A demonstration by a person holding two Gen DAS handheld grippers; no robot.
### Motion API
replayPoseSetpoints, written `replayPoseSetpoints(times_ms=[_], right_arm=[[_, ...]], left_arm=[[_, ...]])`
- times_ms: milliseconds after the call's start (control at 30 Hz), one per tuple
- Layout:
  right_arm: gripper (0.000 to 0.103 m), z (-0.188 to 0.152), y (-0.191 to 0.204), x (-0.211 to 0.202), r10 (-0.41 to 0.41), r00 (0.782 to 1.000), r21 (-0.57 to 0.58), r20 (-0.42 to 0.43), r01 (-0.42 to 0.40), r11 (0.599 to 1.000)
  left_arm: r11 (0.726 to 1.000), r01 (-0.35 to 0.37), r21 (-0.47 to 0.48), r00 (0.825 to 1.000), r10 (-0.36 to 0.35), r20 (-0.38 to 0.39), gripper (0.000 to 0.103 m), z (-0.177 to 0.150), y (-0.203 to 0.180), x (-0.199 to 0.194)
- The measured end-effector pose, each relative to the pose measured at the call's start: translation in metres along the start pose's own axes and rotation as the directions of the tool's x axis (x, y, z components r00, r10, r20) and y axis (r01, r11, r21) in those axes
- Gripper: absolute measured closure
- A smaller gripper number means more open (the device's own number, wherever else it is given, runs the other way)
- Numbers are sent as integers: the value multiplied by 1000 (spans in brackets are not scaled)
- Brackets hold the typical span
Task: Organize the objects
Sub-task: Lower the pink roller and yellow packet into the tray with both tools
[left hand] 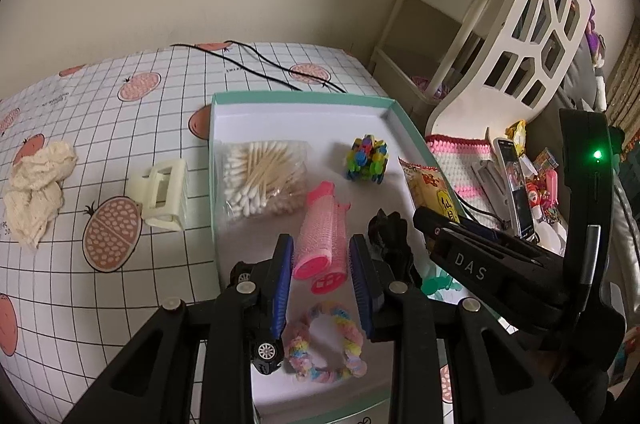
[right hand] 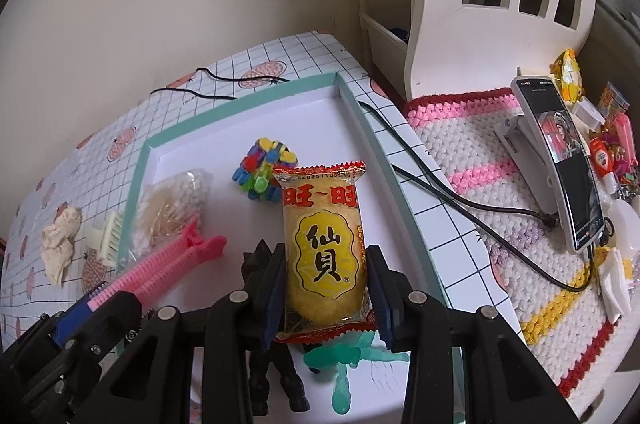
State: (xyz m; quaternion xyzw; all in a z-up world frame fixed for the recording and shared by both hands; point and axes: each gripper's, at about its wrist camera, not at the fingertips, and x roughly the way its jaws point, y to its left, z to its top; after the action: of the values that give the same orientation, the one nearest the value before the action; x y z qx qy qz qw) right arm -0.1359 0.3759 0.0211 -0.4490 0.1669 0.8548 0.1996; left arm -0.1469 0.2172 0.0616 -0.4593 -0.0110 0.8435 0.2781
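My right gripper (right hand: 326, 278) held the yellow rice cracker packet (right hand: 324, 248) between its two fingers, above the white tray (right hand: 320, 111) with the green rim. My left gripper (left hand: 322, 280) was closed on the pink hair roller (left hand: 322, 236), also over the tray. Inside the tray lay the bag of cotton swabs (left hand: 262, 179), the colourful block toy (left hand: 368, 159) and a pastel scrunchie (left hand: 324, 344). A cream hair claw (left hand: 162, 193) was on the tablecloth (left hand: 100, 127) beside the tray.
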Motion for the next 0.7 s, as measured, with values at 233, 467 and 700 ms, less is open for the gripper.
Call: replayPoseSetpoints(times_ms=[233,467,700], right_arm=[[62,-2,-1,5,-11,1000,-2,-26,11,1000],[62,-4,2,10,-18,999,-21,-48,17,1000],[62,-6,3,14,-24,997,-33,-73,22,999]], left_arm=[[1000,0,3,999,0,-51,73,-4,-1,9],[1000,-12,19,995,14,-97,73,-7,-3,17],[1000,-14,14,992,16,-123,73,-7,0,21]])
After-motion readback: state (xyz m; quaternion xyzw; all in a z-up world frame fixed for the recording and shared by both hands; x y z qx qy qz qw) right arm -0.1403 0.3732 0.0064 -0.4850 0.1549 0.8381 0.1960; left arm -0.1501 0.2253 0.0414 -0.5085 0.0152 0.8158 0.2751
